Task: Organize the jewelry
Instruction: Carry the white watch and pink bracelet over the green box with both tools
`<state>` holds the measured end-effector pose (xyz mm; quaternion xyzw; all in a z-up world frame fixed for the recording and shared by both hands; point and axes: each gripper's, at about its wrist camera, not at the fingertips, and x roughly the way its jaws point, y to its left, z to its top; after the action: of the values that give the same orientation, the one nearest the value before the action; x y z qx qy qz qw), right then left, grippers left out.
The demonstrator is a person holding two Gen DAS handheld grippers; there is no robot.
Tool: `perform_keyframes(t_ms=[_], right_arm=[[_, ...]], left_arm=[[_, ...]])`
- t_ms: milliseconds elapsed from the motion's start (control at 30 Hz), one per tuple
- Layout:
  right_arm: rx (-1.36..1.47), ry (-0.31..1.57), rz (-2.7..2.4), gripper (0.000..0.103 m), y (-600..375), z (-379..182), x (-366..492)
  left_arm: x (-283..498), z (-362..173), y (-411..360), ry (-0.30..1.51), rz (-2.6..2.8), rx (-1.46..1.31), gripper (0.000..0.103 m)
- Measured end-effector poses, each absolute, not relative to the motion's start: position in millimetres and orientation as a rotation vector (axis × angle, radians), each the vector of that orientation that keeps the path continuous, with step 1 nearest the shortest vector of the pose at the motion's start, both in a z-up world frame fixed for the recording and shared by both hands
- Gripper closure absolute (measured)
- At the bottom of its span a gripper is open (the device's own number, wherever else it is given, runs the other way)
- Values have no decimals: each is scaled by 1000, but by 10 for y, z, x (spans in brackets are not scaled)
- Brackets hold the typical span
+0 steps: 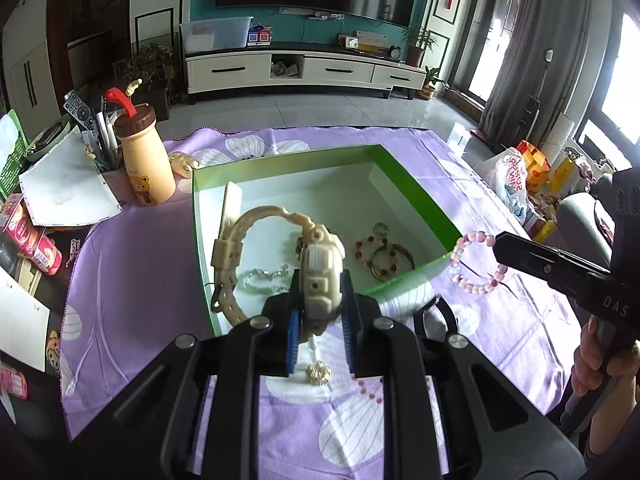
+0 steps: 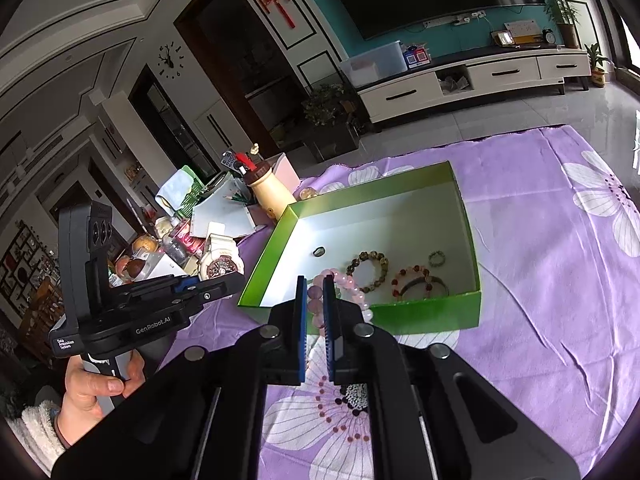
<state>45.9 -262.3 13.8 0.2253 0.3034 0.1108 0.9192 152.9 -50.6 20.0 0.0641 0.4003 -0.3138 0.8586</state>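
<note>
Chunky cream watch (image 1: 320,268), beaded pink bracelet (image 1: 478,262)

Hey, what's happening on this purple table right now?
A person is sorting jewelry into a green box with a handheld tool in each hand. The left tool grips a cream watch; the right tool grips a pink bead bracelet. Both are held up near the box, which already holds bracelets and rings.

The cream watch (image 1: 320,276) looks like matt moulded plastic. Beside it, the pink bead bracelet (image 1: 476,264) is glossy and translucent. Behind the watch, the green box (image 1: 280,160) is smooth card with a pale matt floor. Under the box, the purple flowered cloth (image 1: 132,264) is soft and creased.
</note>
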Motion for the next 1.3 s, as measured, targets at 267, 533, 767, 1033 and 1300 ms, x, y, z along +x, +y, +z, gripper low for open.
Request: perform_keyframes(t_ms=[267, 533, 767, 1033, 1300], right_arm=[[473, 632, 200, 96, -2717, 75, 634], [470, 646, 177, 96, -2794, 10, 831], [466, 661, 149, 96, -2859, -35, 1067], [443, 694, 116, 96, -2871, -91, 1359], [418, 732, 97, 96, -2850, -175, 1619]], left_arm=[[1766, 111, -566, 864, -645, 122, 86], [2004, -26, -642, 909, -624, 121, 86], [2240, -130, -715, 944, -605, 119, 86], [2553, -260, -823, 1000, -583, 112, 86], [2786, -466, -927, 1074, -562, 108, 86]])
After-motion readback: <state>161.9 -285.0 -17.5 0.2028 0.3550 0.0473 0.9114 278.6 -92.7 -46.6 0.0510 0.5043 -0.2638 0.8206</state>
